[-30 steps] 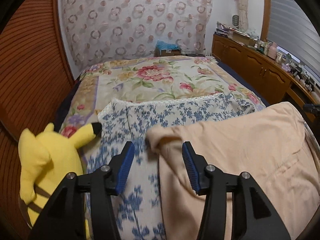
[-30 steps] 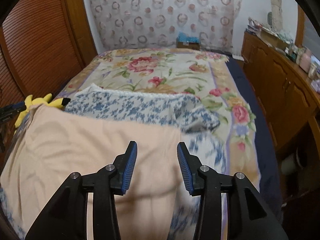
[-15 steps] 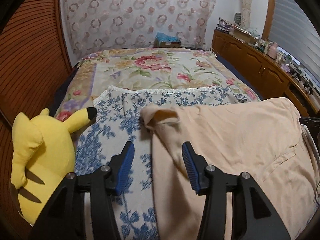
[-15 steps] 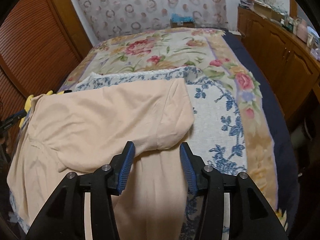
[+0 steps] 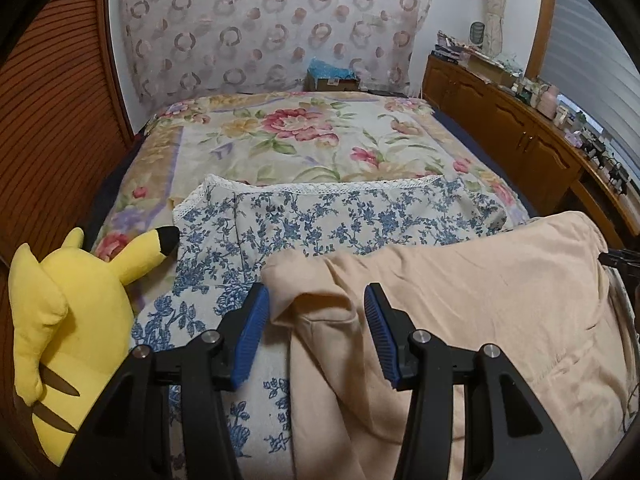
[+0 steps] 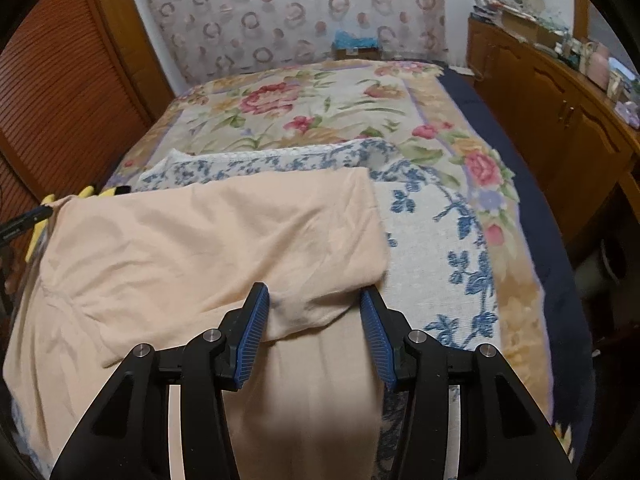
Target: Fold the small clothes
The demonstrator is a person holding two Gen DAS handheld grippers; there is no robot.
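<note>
A peach-coloured garment (image 5: 460,300) lies spread on a blue-flowered white cloth (image 5: 320,216) on the bed; it also shows in the right wrist view (image 6: 208,248). My left gripper (image 5: 316,334) is open, with the garment's folded left corner lying between its blue pads (image 5: 252,332). My right gripper (image 6: 314,334) is open, with the garment's folded right corner between its pads (image 6: 376,340). Neither gripper holds the fabric.
A yellow plush toy (image 5: 68,312) sits at the bed's left edge, close to my left gripper. A flowered bedspread (image 5: 304,136) covers the bed beyond. A wooden sideboard (image 6: 560,112) with clutter runs along the right. Slatted wooden doors (image 5: 52,120) stand at left.
Both grippers have pulled back and stayed open. The garment's side parts now lie folded in, with a corner between each pair of pads.
</note>
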